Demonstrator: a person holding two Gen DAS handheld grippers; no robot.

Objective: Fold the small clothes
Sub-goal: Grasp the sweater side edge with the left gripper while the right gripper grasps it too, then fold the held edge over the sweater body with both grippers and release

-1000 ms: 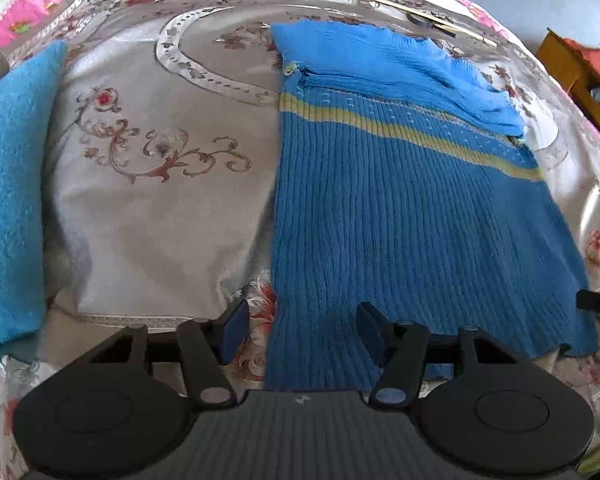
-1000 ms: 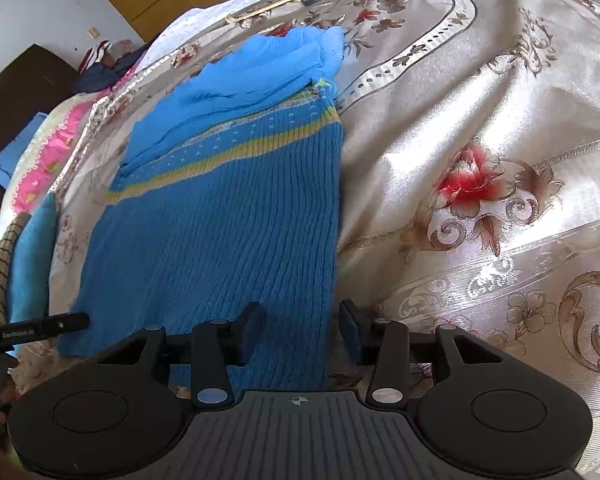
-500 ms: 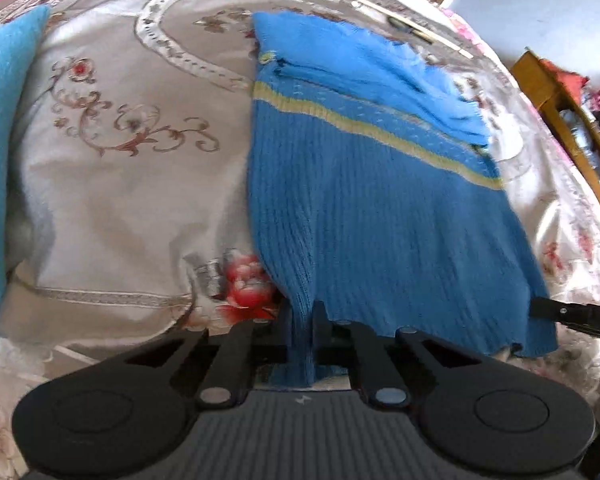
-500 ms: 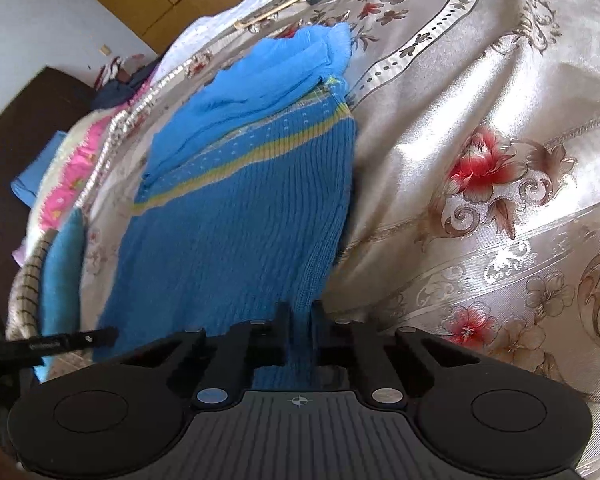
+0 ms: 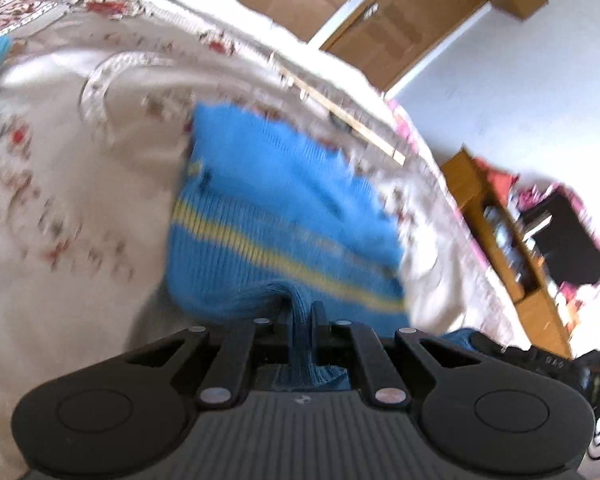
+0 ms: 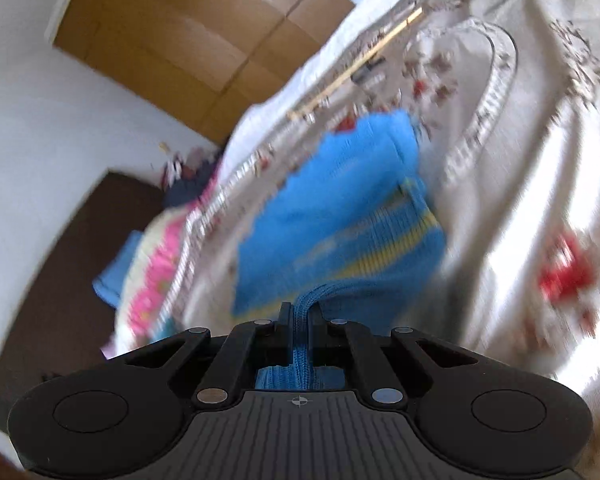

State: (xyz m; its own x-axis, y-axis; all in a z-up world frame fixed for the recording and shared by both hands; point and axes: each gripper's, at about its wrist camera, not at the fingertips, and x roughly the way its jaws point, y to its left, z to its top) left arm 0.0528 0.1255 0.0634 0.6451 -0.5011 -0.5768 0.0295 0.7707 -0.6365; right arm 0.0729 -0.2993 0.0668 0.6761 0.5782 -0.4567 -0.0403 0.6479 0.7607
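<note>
both my claws have snapped closed since a second ago and lifted the near hem. my left gripper point(image 5: 302, 316) pinches the blue knit sweater point(image 5: 276, 216) at its near left corner, my right gripper point(image 6: 300, 316) at its near right, both angled forward and downward. its far half lies on the floral bedspread point(image 5: 72, 168).

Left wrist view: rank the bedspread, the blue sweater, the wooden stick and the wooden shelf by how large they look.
1. Bedspread, largest by far.
2. Blue sweater.
3. Wooden shelf.
4. Wooden stick, thinnest and smallest.
The shelf stands farther off and is partly cut off, so its true size is unsure.
</note>
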